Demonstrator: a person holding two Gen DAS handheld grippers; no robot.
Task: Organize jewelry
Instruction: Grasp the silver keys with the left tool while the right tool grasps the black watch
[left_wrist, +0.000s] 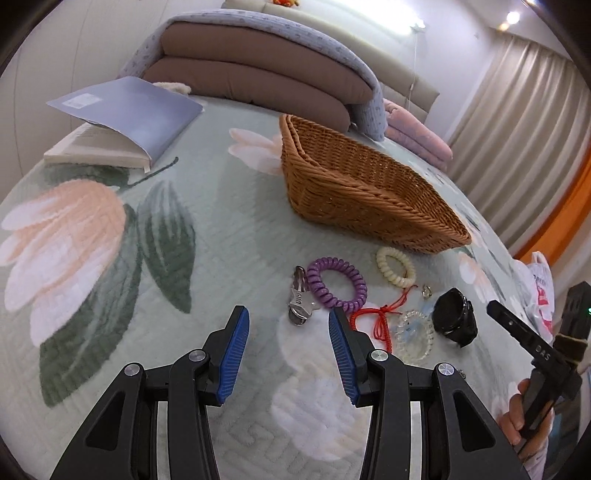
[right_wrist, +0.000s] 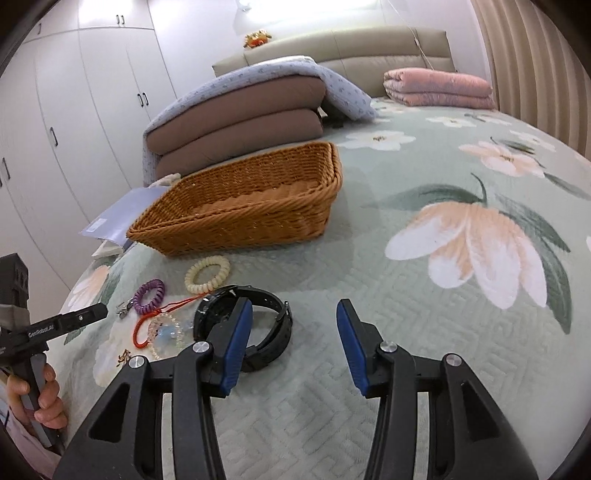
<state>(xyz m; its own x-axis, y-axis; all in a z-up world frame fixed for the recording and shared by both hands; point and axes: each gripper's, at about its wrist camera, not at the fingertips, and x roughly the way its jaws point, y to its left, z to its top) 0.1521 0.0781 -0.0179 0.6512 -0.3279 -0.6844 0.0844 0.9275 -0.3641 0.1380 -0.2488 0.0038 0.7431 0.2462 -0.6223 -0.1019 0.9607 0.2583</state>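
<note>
On the floral bed (right_wrist: 424, 258), a wicker basket (right_wrist: 243, 206) sits behind loose jewelry: black watch (right_wrist: 266, 317), purple coil bracelet (left_wrist: 334, 284), cream one (left_wrist: 395, 267). Left tongs (left_wrist: 288, 354), marked "GenRobot.AI", and right tongs (right_wrist: 293, 347) gape, holding nothing

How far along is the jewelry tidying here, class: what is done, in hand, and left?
Done: nothing; the wicker basket looks empty. In hand: nothing; the left gripper and right gripper are both open above the bedspread. Left: the purple coil bracelet, cream coil bracelet, red cord, clear bead bracelet, black watch and keys all lie before the basket.
</note>
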